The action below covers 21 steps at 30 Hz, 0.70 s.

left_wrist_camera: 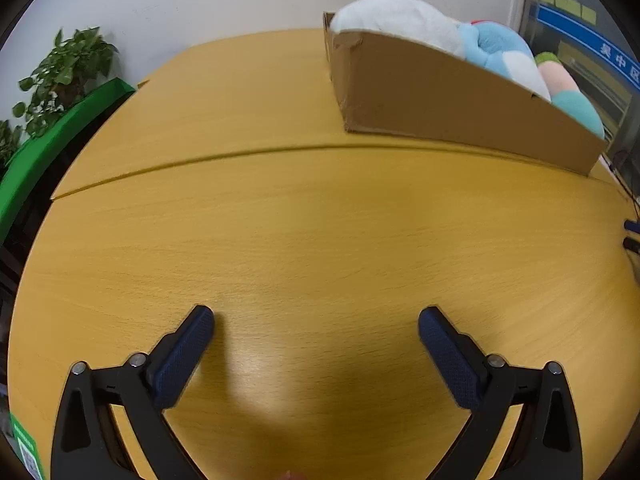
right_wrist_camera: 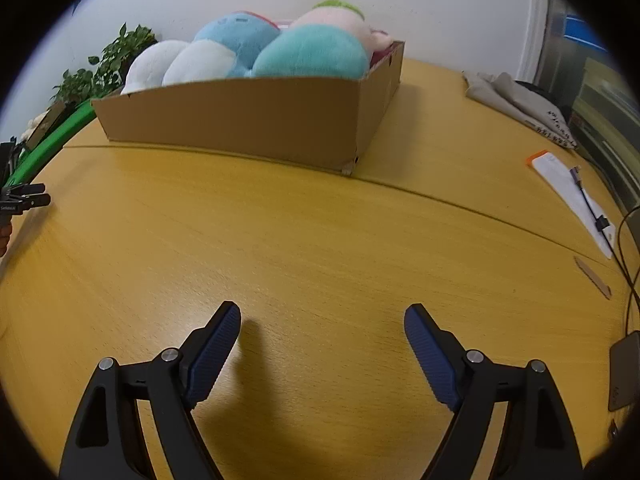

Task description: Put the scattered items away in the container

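A shallow cardboard box [left_wrist_camera: 440, 96] stands on the far right of the wooden table [left_wrist_camera: 280, 220]; it also shows in the right wrist view [right_wrist_camera: 248, 120]. It holds several plush toys: a white one [left_wrist_camera: 396, 20], a light blue one [right_wrist_camera: 236, 40], a teal one [right_wrist_camera: 312, 54] and a pink one with a green top [right_wrist_camera: 336, 16]. My left gripper [left_wrist_camera: 316, 320] is open and empty over bare table, well short of the box. My right gripper [right_wrist_camera: 322, 318] is open and empty, also over bare table in front of the box.
A green-edged board [left_wrist_camera: 60, 128] and a leafy plant [left_wrist_camera: 64, 76] stand at the table's left edge. In the right wrist view a grey cloth bag [right_wrist_camera: 516, 100], a white pad with a cable [right_wrist_camera: 572, 196], a wooden stick [right_wrist_camera: 592, 272] and a grey device [right_wrist_camera: 624, 372] lie on the right.
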Tool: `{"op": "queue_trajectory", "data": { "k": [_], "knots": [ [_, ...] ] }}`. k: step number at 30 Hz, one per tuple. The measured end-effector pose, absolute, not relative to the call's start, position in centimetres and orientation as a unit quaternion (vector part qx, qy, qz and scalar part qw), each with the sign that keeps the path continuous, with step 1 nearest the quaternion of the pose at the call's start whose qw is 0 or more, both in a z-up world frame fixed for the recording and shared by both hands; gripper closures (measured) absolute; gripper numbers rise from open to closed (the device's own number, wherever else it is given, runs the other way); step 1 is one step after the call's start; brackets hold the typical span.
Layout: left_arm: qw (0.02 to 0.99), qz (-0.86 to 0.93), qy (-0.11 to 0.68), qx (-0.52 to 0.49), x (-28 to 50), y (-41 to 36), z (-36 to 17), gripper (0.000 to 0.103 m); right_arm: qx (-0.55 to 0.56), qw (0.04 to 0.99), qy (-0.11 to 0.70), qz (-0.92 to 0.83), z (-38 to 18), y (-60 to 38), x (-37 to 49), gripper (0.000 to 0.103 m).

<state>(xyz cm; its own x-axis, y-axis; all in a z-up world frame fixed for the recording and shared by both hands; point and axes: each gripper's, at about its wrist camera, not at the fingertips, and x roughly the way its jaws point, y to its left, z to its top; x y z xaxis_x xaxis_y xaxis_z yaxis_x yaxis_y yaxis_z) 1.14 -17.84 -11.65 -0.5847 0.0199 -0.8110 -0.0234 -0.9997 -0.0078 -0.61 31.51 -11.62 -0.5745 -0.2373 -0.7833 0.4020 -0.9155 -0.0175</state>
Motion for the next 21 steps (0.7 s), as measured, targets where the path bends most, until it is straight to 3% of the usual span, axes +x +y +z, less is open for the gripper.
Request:
{"op": "queue_trajectory", "data": {
  "k": [3, 10, 21],
  "knots": [
    [0.044, 0.89, 0.019, -0.454, 0.8, -18.3, -11.6, 0.0, 0.431, 0.195, 0.11, -0.874, -11.9, 31.1, -1.4, 0.0],
    [0.063, 0.89, 0.024, -0.451, -0.5, -21.9, -11.5, 0.0, 0.429, 0.257, 0.132, -0.856, -12.0, 33.0, -2.5, 0.0],
    [0.047, 0.892, 0.012, -0.45, -1.8, -24.6, -11.8, 0.0, 0.442, 0.198, 0.1, -0.869, -11.5, 36.8, -4.0, 0.0]
  ]
}}
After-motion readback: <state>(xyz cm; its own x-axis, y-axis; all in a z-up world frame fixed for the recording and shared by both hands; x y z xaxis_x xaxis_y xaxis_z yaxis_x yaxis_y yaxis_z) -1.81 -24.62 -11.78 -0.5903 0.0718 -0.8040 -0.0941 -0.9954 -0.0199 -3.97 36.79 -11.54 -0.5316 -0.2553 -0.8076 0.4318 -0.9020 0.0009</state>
